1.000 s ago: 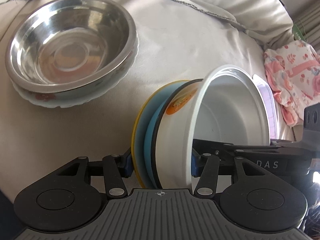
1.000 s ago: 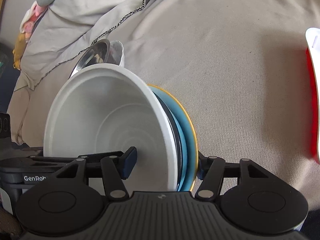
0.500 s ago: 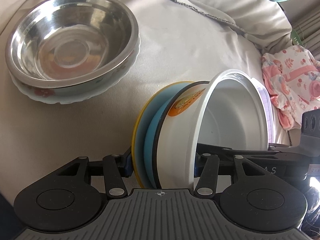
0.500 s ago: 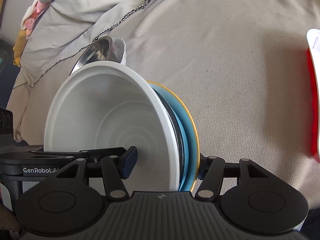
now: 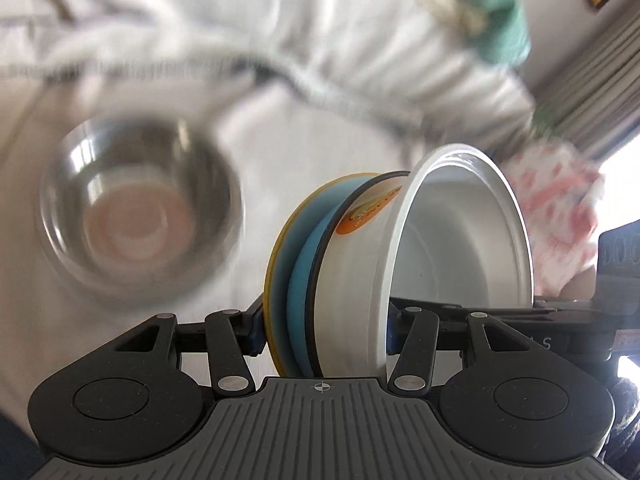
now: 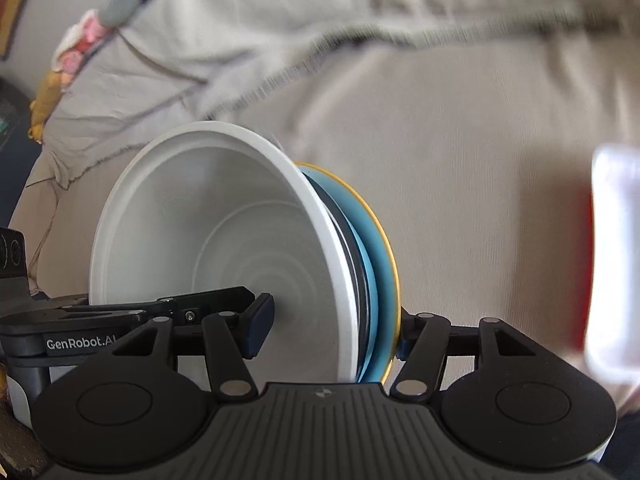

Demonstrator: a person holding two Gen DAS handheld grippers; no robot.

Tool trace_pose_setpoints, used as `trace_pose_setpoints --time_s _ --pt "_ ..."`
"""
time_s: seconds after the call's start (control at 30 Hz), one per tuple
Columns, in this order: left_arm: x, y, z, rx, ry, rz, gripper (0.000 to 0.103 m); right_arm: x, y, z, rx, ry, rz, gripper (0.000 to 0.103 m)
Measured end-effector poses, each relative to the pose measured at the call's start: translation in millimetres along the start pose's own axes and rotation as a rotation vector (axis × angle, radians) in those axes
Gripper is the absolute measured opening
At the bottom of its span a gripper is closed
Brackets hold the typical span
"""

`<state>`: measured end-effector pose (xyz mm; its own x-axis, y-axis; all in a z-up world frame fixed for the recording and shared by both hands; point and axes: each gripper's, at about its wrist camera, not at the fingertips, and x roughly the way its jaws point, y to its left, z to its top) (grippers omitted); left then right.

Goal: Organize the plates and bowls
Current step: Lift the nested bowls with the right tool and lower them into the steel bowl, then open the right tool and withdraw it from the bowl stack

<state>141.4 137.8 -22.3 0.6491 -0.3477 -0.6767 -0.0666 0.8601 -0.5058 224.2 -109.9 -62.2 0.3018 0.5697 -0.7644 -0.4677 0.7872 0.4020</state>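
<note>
Both grippers clamp one stack held on edge: a white bowl (image 5: pixel 460 248) nested against a black-rimmed bowl with an orange mark, a blue plate (image 5: pixel 300 280) and a yellow-rimmed plate (image 5: pixel 276 272). My left gripper (image 5: pixel 324 328) is shut on the stack from one side. My right gripper (image 6: pixel 336 320) is shut on it from the opposite side, one finger inside the white bowl (image 6: pixel 224 256). A steel bowl (image 5: pixel 140 216) sits on the cloth to the left, blurred.
A beige cloth (image 6: pixel 460 160) covers the surface. Pink patterned fabric (image 5: pixel 560 216) lies at the right, green fabric (image 5: pixel 500 20) at the top. A red and white object (image 6: pixel 608 260) stands at the right edge of the right wrist view.
Both grippers have lifted the stack and tilted upward; the background is blurred with motion. The steel bowl has dropped lower in the left view and left the right view.
</note>
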Motion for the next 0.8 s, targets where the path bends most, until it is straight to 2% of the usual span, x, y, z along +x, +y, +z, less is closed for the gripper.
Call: trace_pose_setpoints --time_s 0.1,0.17,0.3,0.47,0.5,0.53,0.6,0.7,0.8 --pt "-28 15 26 -0.019 -0.092 0.024 0.055 -10 37 33 -0.067 -0.056 0.011 0.06" --pt "-34 32 38 -0.033 -0.127 0.057 0.055 2 58 56 -0.096 -0.059 0.035 0.06" --pt "-23 86 48 -0.097 -0.109 0.099 0.055 60 93 87 -0.104 0.021 0.052 0.061" --pt "9 143 47 -0.176 -0.052 0.151 0.055 141 113 97 -0.077 0.167 0.002 0.061" --pt "12 150 46 -0.192 -0.059 0.142 0.055 153 114 96 -0.081 0.192 -0.014 0.061" --pt "10 153 46 -0.197 -0.083 0.125 0.055 159 117 95 -0.098 0.196 -0.034 0.061" --pt "12 151 47 -0.163 -0.093 0.139 0.054 159 128 99 -0.162 0.165 -0.063 0.062" --pt "11 157 46 -0.168 -0.11 0.122 0.052 166 131 106 -0.131 0.183 -0.085 0.066" --pt "7 161 42 -0.176 -0.115 0.118 0.048 163 133 108 -0.124 0.171 -0.091 0.061"
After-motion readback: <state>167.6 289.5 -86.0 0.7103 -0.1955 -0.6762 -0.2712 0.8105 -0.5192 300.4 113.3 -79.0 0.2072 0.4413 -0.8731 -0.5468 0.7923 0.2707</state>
